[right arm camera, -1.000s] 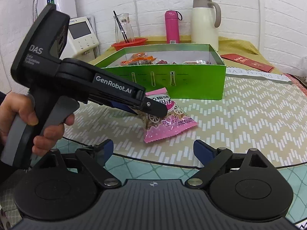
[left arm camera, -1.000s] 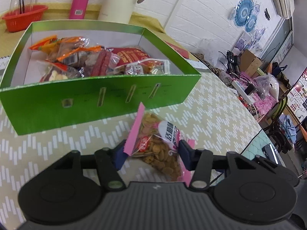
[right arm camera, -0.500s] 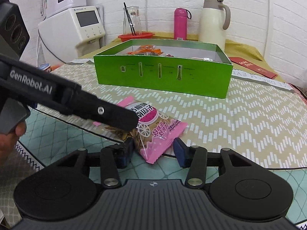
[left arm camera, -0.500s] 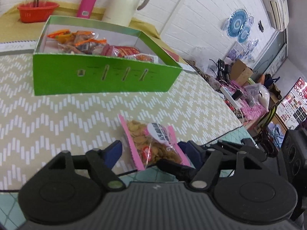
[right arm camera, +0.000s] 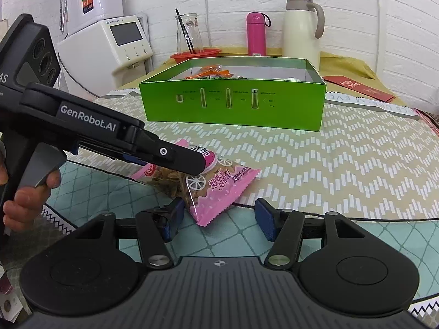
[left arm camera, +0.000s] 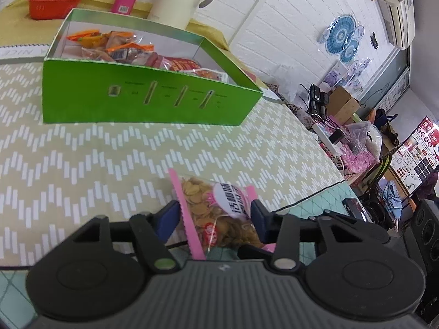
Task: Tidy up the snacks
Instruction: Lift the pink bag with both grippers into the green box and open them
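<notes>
Now the pink seed packet (right arm camera: 216, 183) lies at the edge of the chevron cloth (right arm camera: 343, 170), nearer than the green box (right arm camera: 233, 107), with the closing "GenRobot.AI" left gripper (left arm camera: 212, 216) pinching it again, while the right gripper (right arm camera: 216, 216) spreads, having let go.

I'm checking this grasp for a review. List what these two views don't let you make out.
- Left wrist view: the near end of the pink seed packet is hidden behind the gripper body; the left gripper jaws are closing around it.
- Right wrist view: the green box front wall hides most of the snacks inside.
- Right wrist view: the left gripper covers the packet's upper part, so its far pad contact is unseen.
- Both views: the box's small printed labels are too small to read.
</notes>
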Demonstrator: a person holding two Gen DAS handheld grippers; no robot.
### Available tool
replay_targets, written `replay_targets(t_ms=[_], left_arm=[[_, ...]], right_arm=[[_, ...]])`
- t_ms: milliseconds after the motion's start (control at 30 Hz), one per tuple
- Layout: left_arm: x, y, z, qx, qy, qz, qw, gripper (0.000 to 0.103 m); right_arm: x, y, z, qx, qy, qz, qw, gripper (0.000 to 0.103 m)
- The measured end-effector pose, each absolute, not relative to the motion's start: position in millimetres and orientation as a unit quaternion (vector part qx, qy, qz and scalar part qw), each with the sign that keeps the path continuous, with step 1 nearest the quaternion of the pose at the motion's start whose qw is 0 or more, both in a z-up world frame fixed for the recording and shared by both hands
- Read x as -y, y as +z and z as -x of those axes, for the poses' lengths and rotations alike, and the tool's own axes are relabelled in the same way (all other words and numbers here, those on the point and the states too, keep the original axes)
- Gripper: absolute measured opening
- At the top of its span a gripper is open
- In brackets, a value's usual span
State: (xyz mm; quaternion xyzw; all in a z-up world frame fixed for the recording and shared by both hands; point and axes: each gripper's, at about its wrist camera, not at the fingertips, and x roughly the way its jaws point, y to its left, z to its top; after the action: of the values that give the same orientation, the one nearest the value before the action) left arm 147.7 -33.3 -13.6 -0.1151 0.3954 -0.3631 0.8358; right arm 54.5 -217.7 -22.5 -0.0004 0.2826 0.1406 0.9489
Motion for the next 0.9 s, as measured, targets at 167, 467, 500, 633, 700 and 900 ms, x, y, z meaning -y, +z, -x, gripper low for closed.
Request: replay_targets(t_ms=[167, 467, 500, 633, 700, 900], left_arm=[[36, -14, -141, -0.384, -0.364, 0.083, 0.845, 0.036], [35, 6, -129, -0.350, -0.368, 0.075, 0.858, 0.024], [34, 10, -130, -0.346, -0.370, 0.079, 0.859, 0.024], [29, 29, -134, -0.319, -0.371, 0.085, 0.868, 0.024], [28, 40, -139, -0.305, -0.370, 0.086, 0.873, 0.024], [22, 65, -168, -0.273, -0.367, 0.094, 0.885, 0.025]], right_arm=[[210, -25, -56, -0.273, 0.147, 0.004, 0.951, 0.079], [206, -12, -49, -0.248, 0.153, 0.013, 0.957, 0.049], [205, -8, -49, -0.243, 0.153, 0.013, 0.958, 0.049], [205, 10, -55, -0.217, 0.157, 0.022, 0.963, 0.049], [206, 19, -60, -0.203, 0.157, 0.027, 0.966, 0.049], [203, 43, -89, -0.166, 0.157, 0.043, 0.973, 0.049]])
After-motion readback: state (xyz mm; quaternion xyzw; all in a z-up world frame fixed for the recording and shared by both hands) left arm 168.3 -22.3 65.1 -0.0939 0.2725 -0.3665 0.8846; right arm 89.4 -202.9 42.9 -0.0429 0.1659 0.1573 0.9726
